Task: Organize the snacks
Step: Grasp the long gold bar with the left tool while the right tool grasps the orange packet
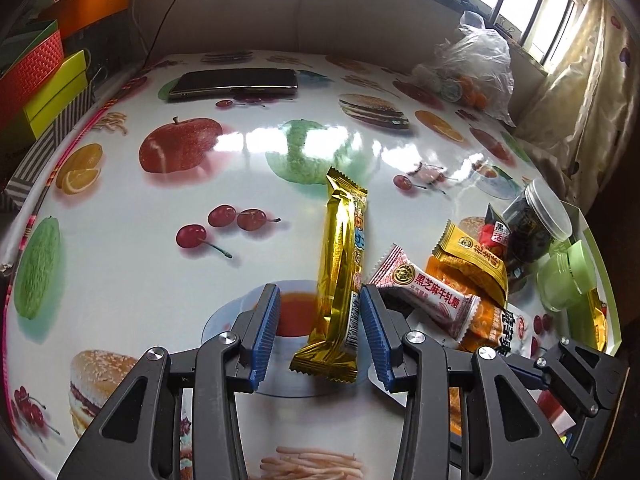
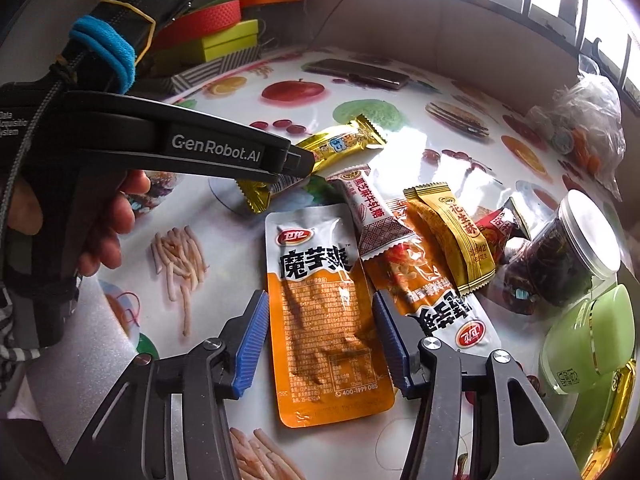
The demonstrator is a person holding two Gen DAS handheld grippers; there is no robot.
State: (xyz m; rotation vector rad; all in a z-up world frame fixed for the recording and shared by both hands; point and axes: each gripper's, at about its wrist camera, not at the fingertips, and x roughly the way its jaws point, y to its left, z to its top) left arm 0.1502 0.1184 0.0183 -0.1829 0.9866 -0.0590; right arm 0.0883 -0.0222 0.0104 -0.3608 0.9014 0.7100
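My left gripper (image 1: 318,312) is open, its blue pads on either side of the lower end of a long gold snack bar (image 1: 340,276) lying on the table; the right pad is close to it, the left apart. The bar also shows in the right wrist view (image 2: 340,148). My right gripper (image 2: 320,340) is open around an orange konjac pouch (image 2: 324,312) lying flat. To the right lie a pink-white nougat candy (image 2: 370,212), a second orange pouch (image 2: 432,292) and a yellow peanut crisp (image 2: 452,236).
The fruit-print tablecloth (image 1: 160,240) covers the table. A clear jar of dark snacks (image 2: 568,256) and a green jar (image 2: 592,336) lie at the right. A phone (image 1: 236,82) lies at the back, a plastic bag (image 1: 472,68) back right, coloured boxes (image 1: 44,80) at the left.
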